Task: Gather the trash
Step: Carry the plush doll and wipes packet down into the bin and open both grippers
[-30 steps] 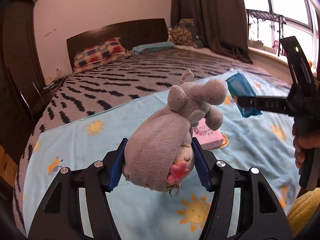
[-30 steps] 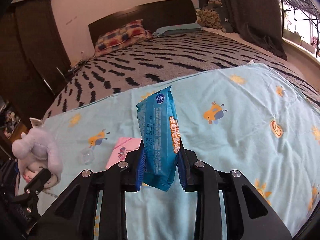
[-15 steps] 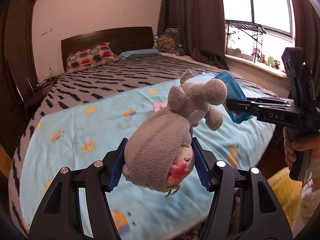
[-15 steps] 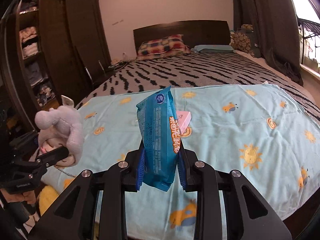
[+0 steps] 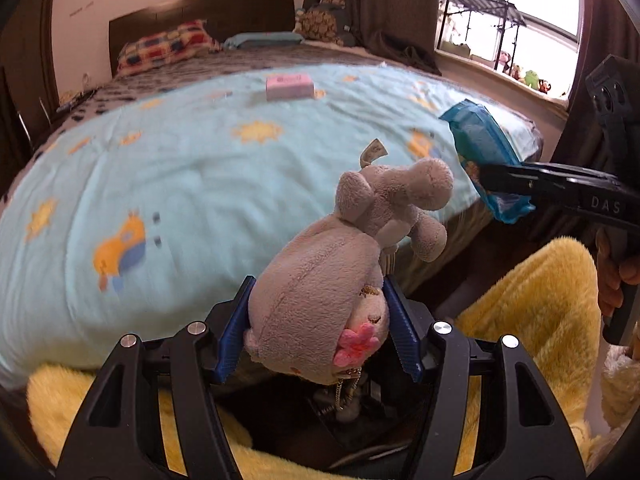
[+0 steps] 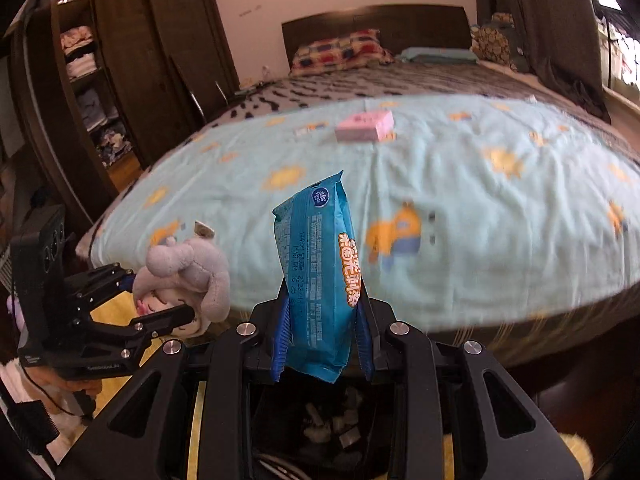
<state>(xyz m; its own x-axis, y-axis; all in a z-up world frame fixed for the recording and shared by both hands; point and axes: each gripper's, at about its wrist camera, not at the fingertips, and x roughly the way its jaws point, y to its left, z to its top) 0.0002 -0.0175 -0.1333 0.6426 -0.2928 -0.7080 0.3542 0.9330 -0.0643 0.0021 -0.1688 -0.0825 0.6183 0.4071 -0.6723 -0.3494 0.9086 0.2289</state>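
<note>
Beyond the foot of a bed (image 5: 200,168) covered in a pale blue cartoon-print sheet, two handheld grippers each carry one item clear of the mattress. At 6 o'clock in the left wrist view, the left gripper (image 5: 318,330) has its jaws pinching a grey plush toy (image 5: 320,292) by its rounded head. The toy has a pink flower near its face, stubby limbs pointing up toward 1 o'clock, and a small fabric tag. It looks light and soft, so it squashes under pressure; the bulky head, where it is gripped, seems the surest hold, since the limbs would flop.

At 3 o'clock in that view, and at 6 o'clock in its own view, the right gripper (image 6: 322,332) has its jaws pressed onto the lower half of a blue wipes packet (image 6: 320,272). The packet stands upright, glossy, with orange lettering and a round logo near the top. Its film looks slippery and crinkly, with soft contents; gripping across the flat faces, as now, should stop it sliding.

At 12 o'clock on the sheet lies a pink packet (image 6: 364,125), not yet collected, with a small clear scrap (image 6: 306,130) just beside it at 9 o'clock. A yellow fluffy fabric (image 5: 532,312) shows low at 5 o'clock in the left wrist view.
</note>
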